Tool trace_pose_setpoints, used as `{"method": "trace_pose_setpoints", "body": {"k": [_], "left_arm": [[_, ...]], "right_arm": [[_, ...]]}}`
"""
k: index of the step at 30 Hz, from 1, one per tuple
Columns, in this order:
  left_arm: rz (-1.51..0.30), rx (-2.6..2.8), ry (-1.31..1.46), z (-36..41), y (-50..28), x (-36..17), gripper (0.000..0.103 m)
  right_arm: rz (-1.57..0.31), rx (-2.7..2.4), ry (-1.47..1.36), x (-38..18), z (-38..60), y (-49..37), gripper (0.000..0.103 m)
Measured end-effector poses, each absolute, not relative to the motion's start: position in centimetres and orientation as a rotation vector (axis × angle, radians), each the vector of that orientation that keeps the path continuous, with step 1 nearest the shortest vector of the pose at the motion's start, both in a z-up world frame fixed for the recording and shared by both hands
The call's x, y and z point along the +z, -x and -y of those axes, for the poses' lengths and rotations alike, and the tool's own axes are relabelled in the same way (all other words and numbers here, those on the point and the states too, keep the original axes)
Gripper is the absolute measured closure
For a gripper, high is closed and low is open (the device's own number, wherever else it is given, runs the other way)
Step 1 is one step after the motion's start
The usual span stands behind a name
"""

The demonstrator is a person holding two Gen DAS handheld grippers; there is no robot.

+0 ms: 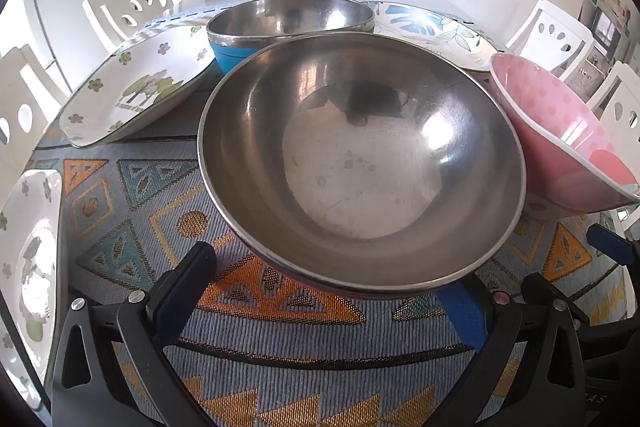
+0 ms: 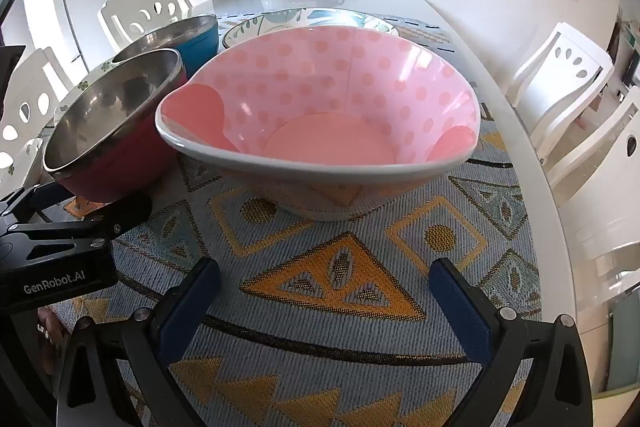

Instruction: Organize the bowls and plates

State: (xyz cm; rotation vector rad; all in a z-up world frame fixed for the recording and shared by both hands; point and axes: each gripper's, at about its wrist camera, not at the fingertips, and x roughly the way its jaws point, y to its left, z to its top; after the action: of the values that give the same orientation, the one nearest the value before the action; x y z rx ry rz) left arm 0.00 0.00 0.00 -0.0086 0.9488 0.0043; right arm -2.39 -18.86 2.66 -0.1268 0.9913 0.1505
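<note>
Both the left gripper (image 1: 324, 291) and right gripper (image 2: 324, 303) are matte black linkage frames with triangular cut-outs, silver screws (image 2: 141, 315) at the pivots, dark blue finger pads (image 2: 460, 311), and white "GenRobot.AI" lettering (image 2: 54, 284) on the left housing.

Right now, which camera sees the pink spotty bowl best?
The right wrist view: the pink bowl sits whole in the middle, its dotted inside plain to see. The left wrist view catches only part of it at the right edge, beside the steel bowl.
</note>
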Motion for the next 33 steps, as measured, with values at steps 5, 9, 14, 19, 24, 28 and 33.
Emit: {"method": "trace_pose_setpoints", "body": {"k": [5,9,14,19,24,28,33], "left_arm": [[-0.949,0.005,0.007,0.0,0.0,0.0,0.000],[-0.950,0.005,0.008,0.0,0.0,0.0,0.000],[-0.955,-0.004,-0.005,0.0,0.1,0.2,0.000],[-1.106,0.035,-0.049,-2.8,0.0,1.3,0.001],[-1.107,-0.075,0.078,-6.5,2.4,6.6,0.002],[-0.856,0.063,-0.025,-6.9,4.6,13.1,0.002],[-0.872,-0.046,0.134,-6.0,6.2,15.9,0.002]], "right_arm": [[-0.991,0.151,0.127,2.7,18.9,2.4,0.000],[-0.993,0.150,0.127,2.7,18.9,2.4,0.000],[-0.994,0.149,0.127,2.7,18.9,2.4,0.000],[-0.964,0.256,0.051,3.8,19.5,4.1,0.000],[-0.820,0.391,0.232,9.7,18.6,7.9,0.000],[-0.701,0.467,0.603,13.2,14.0,11.4,0.000],[-0.396,0.430,0.947,14.8,8.8,13.1,0.000]]}}
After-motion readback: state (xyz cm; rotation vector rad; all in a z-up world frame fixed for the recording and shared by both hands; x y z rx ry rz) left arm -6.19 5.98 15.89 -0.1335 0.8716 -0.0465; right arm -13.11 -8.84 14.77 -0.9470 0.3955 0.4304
